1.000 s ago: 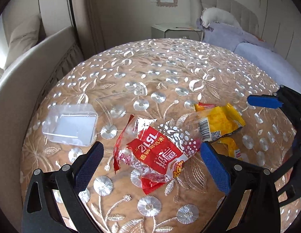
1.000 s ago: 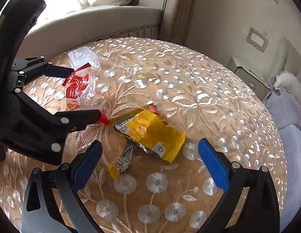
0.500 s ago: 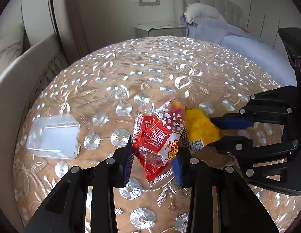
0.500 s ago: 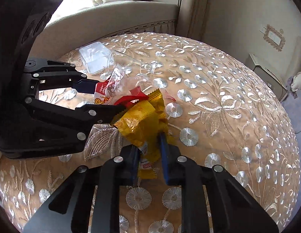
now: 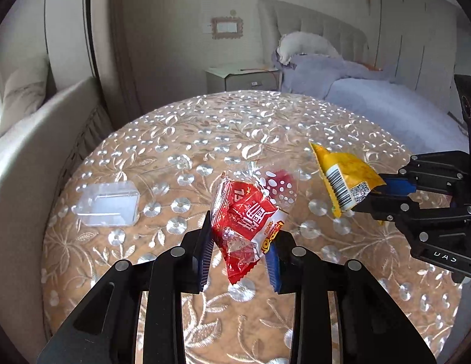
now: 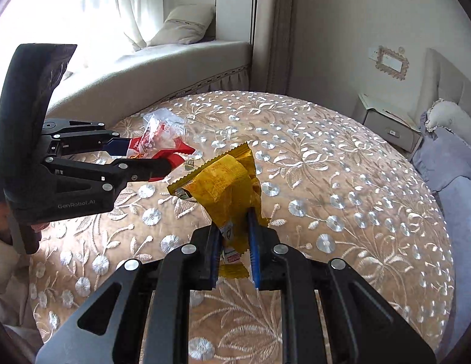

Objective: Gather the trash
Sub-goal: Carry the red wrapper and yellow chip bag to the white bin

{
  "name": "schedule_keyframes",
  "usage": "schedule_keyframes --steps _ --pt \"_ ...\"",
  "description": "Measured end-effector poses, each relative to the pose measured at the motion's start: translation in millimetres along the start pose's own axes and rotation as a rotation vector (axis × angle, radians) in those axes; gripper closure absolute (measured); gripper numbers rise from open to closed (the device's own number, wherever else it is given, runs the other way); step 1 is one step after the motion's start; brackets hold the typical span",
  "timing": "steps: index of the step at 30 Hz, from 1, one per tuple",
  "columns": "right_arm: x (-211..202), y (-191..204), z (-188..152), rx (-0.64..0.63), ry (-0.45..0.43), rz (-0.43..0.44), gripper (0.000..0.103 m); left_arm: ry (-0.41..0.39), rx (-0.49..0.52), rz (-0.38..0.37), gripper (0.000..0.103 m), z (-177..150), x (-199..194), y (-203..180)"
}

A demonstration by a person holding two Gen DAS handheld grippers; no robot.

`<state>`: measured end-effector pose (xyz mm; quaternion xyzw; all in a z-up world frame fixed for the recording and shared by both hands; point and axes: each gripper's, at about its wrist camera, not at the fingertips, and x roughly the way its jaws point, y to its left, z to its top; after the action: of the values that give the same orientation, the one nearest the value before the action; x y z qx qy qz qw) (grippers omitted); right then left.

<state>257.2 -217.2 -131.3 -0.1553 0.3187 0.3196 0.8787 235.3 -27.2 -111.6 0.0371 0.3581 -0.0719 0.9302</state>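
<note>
From the left wrist camera, I saw my left gripper point(image 5: 240, 253) squeezed tight on the red wrapper point(image 5: 244, 221), up off the round table point(image 5: 205, 139). A clear box point(image 5: 106, 203) lay on it. From the right wrist camera, my right gripper point(image 6: 235, 242) pinched the yellow wrapper point(image 6: 226, 182) above the table.

1. red wrapper point(image 5: 246, 217): a crumpled red snack packet with white lettering, a yellow-orange band at 1 corner and a clear, white-spotted plastic section at its top. it is pinched between the 2 blue pads point(image 5: 206, 250) of the left gripper point(image 5: 240, 256), lifted off the table, its torn lower tip hanging down.
2. yellow wrapper point(image 6: 228, 186): a crinkled yellow packet with a serrated edge and a white barcode panel. it is clamped between the pads of the right gripper point(image 6: 235, 242), raised above the table, its open end pointing up and away.
</note>
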Motion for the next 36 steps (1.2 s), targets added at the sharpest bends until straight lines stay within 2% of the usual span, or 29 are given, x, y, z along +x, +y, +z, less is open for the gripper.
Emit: schedule_keyframes --steps 7,13,26,32,36 --pt "-72 8 -29 0.038 -0.079 -0.067 0.085 -0.042 0.026 -0.114 0.073 -14 -43 -37" --pt "-130 8 -65 0.099 -0.126 -0.139 0.085 -0.060 0.086 -0.203 0.073 -31 -68 -86" --pt "-234 -4 -173 0.280 -0.135 -0.371 0.085 -0.033 0.313 -0.463 0.074 -63 -81 -246" --pt "-266 -20 -230 0.393 -0.103 -0.486 0.084 0.009 0.427 -0.564 0.074 -82 -74 -320" --pt "-281 -34 -269 0.486 -0.086 -0.533 0.084 0.057 0.483 -0.614 0.074 -97 -64 -366"
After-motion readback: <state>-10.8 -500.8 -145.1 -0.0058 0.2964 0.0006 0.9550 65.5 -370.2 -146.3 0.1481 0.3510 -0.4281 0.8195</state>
